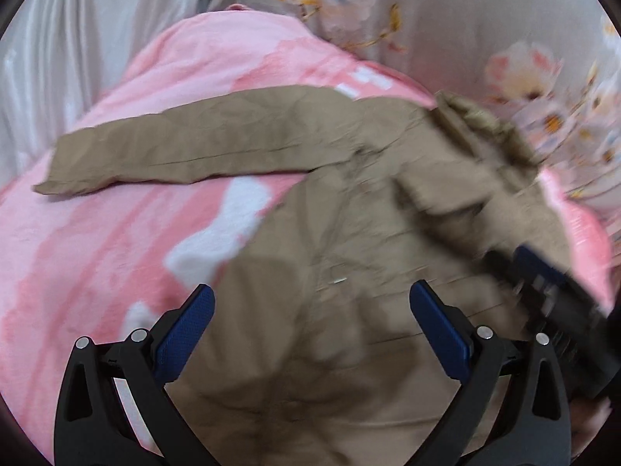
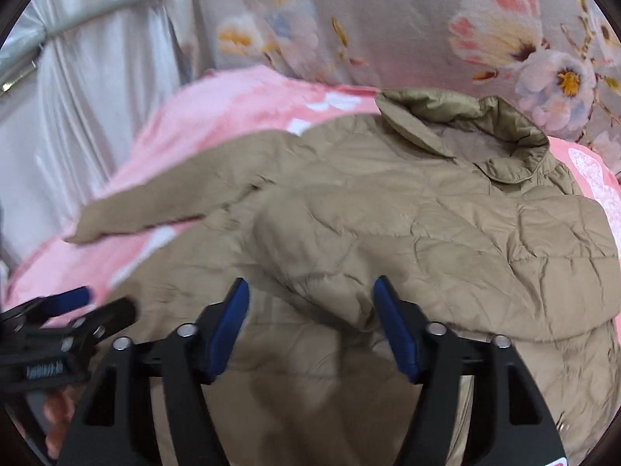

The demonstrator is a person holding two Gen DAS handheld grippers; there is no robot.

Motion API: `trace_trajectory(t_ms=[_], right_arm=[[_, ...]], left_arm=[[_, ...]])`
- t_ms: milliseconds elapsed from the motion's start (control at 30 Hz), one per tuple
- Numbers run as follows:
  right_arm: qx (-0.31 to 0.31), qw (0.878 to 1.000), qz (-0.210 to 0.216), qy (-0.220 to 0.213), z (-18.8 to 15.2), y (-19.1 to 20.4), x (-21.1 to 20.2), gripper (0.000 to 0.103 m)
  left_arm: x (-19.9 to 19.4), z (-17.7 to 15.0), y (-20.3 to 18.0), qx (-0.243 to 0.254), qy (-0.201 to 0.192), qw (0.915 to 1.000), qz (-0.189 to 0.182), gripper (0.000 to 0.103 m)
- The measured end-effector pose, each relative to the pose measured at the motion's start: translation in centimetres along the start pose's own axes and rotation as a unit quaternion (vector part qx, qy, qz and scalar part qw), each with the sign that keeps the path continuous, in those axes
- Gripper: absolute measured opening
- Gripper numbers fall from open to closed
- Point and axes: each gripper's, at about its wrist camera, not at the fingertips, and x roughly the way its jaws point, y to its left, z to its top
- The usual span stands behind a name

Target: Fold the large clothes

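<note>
Your khaki quilted jacket lies spread on the pink blanket that covers the bed. Its collar points toward the grey floral fabric at the far side. One sleeve lies stretched out flat to the left over the blanket. The other sleeve lies folded across the body of the jacket.

Your right gripper hovers above the lower part of the jacket. Its jaws stand apart, and the blue pads hold nothing between them. The cuff end of the folded sleeve lies just in front of them.

Your left gripper also has wide jaws and grips nothing. It is over the jacket's hem, near the left edge. A silver curtain hangs at the far left.
</note>
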Motion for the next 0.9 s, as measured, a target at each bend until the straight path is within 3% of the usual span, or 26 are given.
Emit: trace_trajectory(t_ms=[133, 267, 400, 500, 600, 667, 733, 767, 800, 900], right_arm=[[0.049, 0.999, 0.004, -0.014, -0.7, -2.7, -3.1, 0.066], [0.152, 0.987, -0.048, -0.022, -2.3, -10.6, -5.7, 0.066], [0.312, 0.946, -0.08, -0.033, -4.8, -20.3, -7.7, 0.067], [0.346, 0.932, -0.096, -0.042, -5.6, -23.7, -8.1, 0.067], [0.38, 0.921, -0.072, -0.038, -6.0, -26.4, -6.8, 0.067], [0.405, 0.912, -0.054, -0.034, -6.2, -28.0, -5.8, 0.061], [0.425, 0.903, -0.054, -0.035, -5.9, -29.5, -4.7, 0.05], [0.426, 0.902, -0.057, -0.036, -5.7, -29.6, -4.4, 0.037], [0.421, 0.905, -0.051, -0.037, -4.9, -29.8, -3.9, 0.016], [0.39, 0.917, -0.06, -0.057, -2.8, -29.0, -4.5, 0.006]], left_arm=[[0.5, 1.5, -1.6, -0.023, 0.021, 0.9971, -0.069, 0.098], [2.7, 2.6, -3.7, -0.051, 0.064, 0.9875, -0.134, 0.098], [5.8, 3.1, -6.2, -0.077, 0.107, 0.9758, -0.174, 0.098], [8.0, 3.3, -6.9, -0.094, 0.111, 0.9795, -0.14, 0.097], [8.9, 3.5, -6.9, -0.102, 0.114, 0.9821, -0.11, 0.071], [8.7, 3.7, -7.0, -0.086, 0.11, 0.9845, -0.105, 0.03], [8.2, 4.2, -7.6, -0.053, 0.099, 0.9894, -0.092, 0.016], [7.9, 4.4, -7.7, -0.043, 0.093, 0.9913, -0.083, 0.009], [7.6, 4.7, -8.0, -0.033, 0.084, 0.9928, -0.078, 0.008], [6.9, 5.7, -8.2, -0.016, 0.059, 0.9955, -0.072, 0.004]])
